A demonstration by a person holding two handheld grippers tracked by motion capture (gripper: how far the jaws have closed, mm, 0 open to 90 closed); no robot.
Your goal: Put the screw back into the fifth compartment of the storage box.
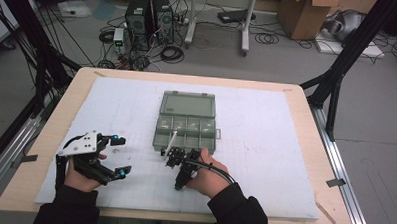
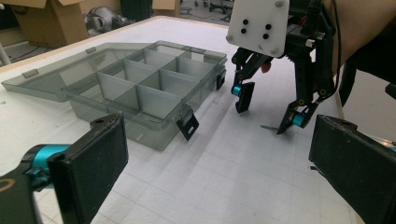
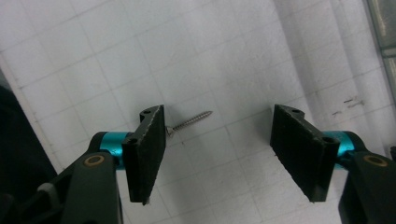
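Silver screw (image 3: 190,121) on white gridded mat (image 3: 116,60); smoky grey translucent box (image 2: 140,88); black, teal-jointed hand-held gripper (image 3: 217,154)

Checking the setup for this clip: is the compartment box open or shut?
Open. The compartment box has its lid folded back flat on the table, with the dividers exposed; the compartments look empty.
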